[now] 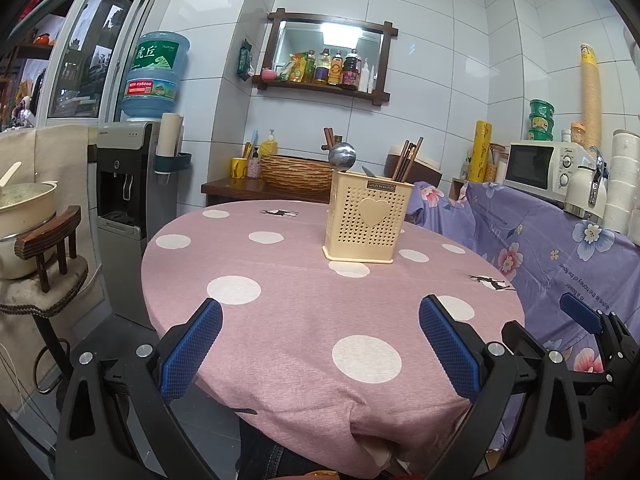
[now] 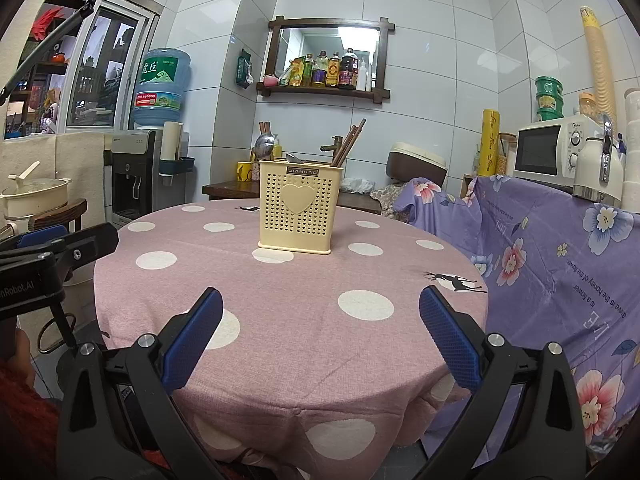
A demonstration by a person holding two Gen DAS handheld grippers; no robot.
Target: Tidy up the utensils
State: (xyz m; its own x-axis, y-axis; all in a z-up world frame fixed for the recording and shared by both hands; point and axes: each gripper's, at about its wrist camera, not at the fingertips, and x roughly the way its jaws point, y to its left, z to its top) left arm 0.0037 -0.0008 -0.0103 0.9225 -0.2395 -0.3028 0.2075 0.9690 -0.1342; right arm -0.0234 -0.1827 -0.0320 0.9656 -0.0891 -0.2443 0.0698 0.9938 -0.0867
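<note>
White-tiled kitchen corner; round bench (image 2: 280,340) under pink cloth with white dots, near edge falling out of sight below both views.

Cream perforated utensil holder (image 2: 298,210) upright on far half of bench, heart plaque facing cameras, long axis vertical. Contents only partly seen above rim:
- chopsticks (image 2: 351,142) at right side of holder, leaning up and to the right, lower ends hidden inside.
- metal ladle (image 1: 342,157) at left side, bowl up, handle hidden in holder.
- third metal piece just showing over rim between them; kind unclear.

Left gripper (image 1: 320,354) low at near edge of bench, blue pads spread wide, nothing between them. Right gripper (image 2: 321,344) likewise wide apart, empty, same near edge; well apart from holder. Each gripper cut off by frame edge in the other's view.

Behind: microwave (image 2: 548,152) at right, partly masked by purple floral cloth (image 2: 540,248); water dispenser (image 2: 134,172) at left.
</note>
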